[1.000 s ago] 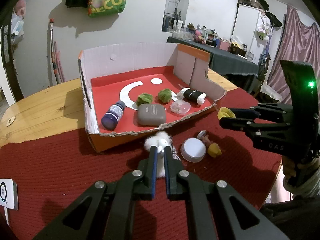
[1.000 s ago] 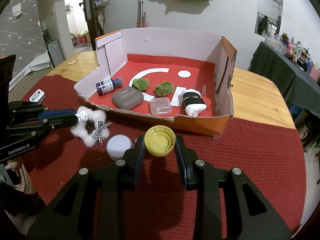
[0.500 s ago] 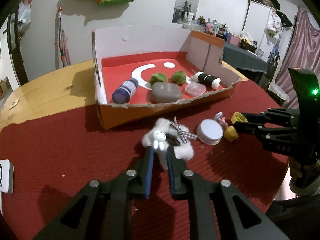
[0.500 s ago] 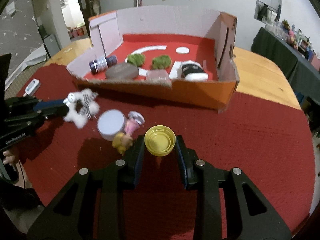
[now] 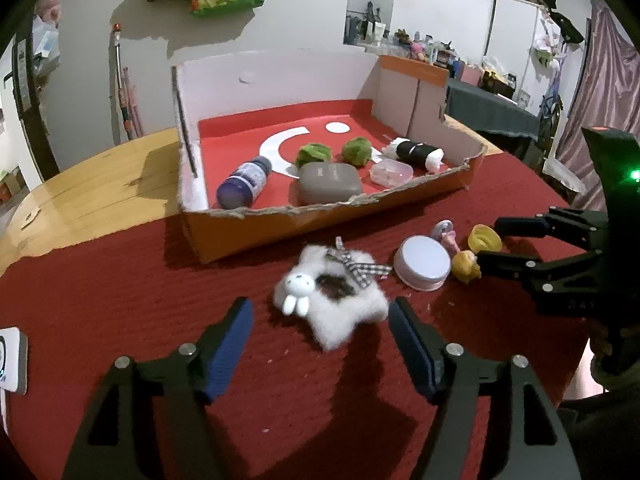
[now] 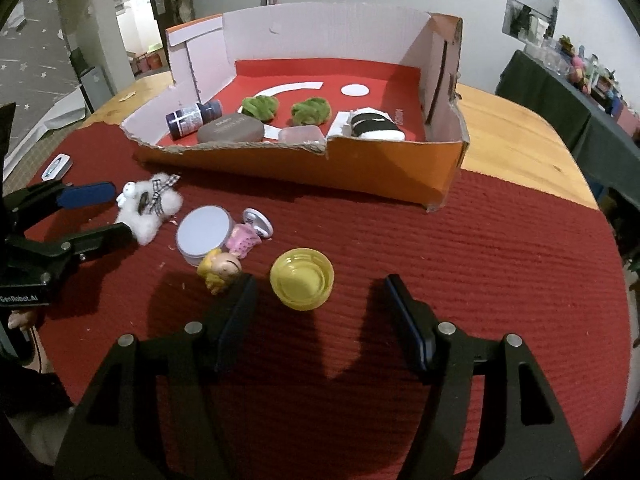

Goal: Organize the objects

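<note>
A white fluffy plush with a checked bow lies on the red mat between the spread jaws of my left gripper; the jaws are opening and no pad touches it. A yellow lid rests rim-up on the mat inside my right gripper, whose jaws are also opening, clear of the lid. Between the two lie a round white tin and a small doll figure.
Behind stands a torn cardboard box with a red floor, holding a blue bottle, a grey case, two green tufts, a clear container and a black-and-white roll. A white device lies at the mat's left edge.
Both grippers came down toward the mat and spread their jaws. The plush left the left gripper's grip and the yellow lid left the right one's; both now lie on the mat.
</note>
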A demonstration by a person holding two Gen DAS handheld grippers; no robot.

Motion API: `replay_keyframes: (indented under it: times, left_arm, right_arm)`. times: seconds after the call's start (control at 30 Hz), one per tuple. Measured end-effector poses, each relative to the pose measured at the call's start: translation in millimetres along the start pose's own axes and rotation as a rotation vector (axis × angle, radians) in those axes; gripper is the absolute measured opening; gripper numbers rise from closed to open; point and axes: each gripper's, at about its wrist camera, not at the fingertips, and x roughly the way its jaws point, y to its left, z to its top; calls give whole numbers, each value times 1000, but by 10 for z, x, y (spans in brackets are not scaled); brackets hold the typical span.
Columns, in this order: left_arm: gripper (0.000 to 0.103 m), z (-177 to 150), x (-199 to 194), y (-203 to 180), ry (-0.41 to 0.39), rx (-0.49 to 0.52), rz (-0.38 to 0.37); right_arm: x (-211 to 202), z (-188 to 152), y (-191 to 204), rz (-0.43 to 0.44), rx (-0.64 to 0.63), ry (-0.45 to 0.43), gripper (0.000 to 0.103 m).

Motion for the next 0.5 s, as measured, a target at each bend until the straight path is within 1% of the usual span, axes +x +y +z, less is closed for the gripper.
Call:
replay_keyframes:
  times: [0.27, 0.33, 0.37, 0.4, 0.43, 0.5]
  left_arm:
    - [74, 80, 188, -54, 33, 2, 26]
    - [73, 94, 205, -55, 35, 3, 24]
    - [68, 99, 210, -48, 35, 1, 25]
    - [64, 104, 213, -45, 36, -1, 26]
    - [60, 111, 204, -44, 30, 0, 18]
    - [59, 110, 202, -47, 30, -1, 8]
  right_arm:
    - [44, 47, -4, -21, -26, 3, 63]
    - [49, 50, 9, -19, -34, 1, 58]
    - [45, 49, 18, -16, -39, -1, 54]
    - [41, 49, 26, -13, -43, -3, 52]
    - [36, 50, 36, -9, -48, -4, 46]
    - [29, 52, 57, 7, -52, -7, 33]
